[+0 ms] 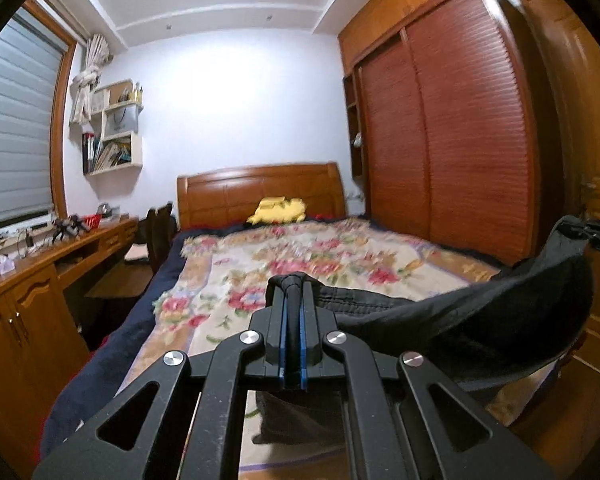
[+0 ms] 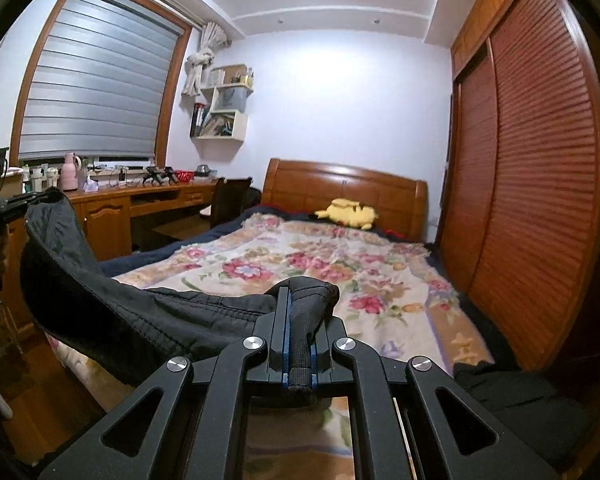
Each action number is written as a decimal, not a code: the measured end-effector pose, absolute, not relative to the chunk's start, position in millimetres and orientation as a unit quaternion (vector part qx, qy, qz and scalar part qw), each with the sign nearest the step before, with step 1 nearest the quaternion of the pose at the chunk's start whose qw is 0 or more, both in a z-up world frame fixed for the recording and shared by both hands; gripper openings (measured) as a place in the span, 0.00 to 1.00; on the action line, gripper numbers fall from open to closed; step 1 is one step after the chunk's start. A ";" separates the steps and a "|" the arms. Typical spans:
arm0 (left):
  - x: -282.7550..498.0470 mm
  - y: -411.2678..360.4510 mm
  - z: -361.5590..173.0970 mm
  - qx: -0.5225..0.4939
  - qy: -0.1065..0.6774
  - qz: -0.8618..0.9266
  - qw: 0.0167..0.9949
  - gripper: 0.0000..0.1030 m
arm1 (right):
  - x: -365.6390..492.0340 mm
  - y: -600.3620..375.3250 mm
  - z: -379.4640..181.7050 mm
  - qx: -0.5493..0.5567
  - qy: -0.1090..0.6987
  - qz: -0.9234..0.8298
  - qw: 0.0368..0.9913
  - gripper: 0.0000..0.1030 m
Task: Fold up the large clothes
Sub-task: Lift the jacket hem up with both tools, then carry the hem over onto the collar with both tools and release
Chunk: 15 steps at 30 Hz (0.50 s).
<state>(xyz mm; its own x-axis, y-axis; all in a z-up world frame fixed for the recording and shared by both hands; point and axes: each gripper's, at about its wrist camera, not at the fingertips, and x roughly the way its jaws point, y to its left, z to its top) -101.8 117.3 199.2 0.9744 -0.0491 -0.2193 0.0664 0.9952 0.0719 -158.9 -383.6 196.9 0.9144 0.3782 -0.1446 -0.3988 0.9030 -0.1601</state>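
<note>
I have the black garment [image 1: 480, 320] pinched at two ends — left gripper [image 1: 294, 300] and right gripper [image 2: 300, 312], jaws closed tight on cloth. It hangs slack between them above the bed's [image 1: 300, 256] foot edge; no fold made yet, as I judge.

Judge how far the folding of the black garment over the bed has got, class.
Done: each hand-held gripper, left and right, is shut on an edge of the black garment, which is lifted and stretched between them above the floral bedspread. In hand: holding it up. Left: no fold shows yet, so all folding remains.
</note>
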 end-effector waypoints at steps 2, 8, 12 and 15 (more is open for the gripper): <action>-81.0 121.7 183.9 0.037 0.131 -0.021 0.990 0.05 | -134.7 -378.2 190.6 -0.095 0.072 0.197 0.973 0.06; -17.5 136.5 125.6 0.021 0.198 0.004 0.980 0.05 | -65.2 -357.9 162.0 -0.092 0.128 0.183 0.971 0.06; 17.5 137.4 87.7 0.024 0.239 0.004 0.971 0.05 | -24.2 -346.3 129.0 -0.093 0.166 0.180 0.965 0.06; 41.8 138.5 63.7 0.024 0.264 0.005 0.964 0.05 | 4.3 -332.1 105.8 -0.104 0.191 0.177 0.960 0.06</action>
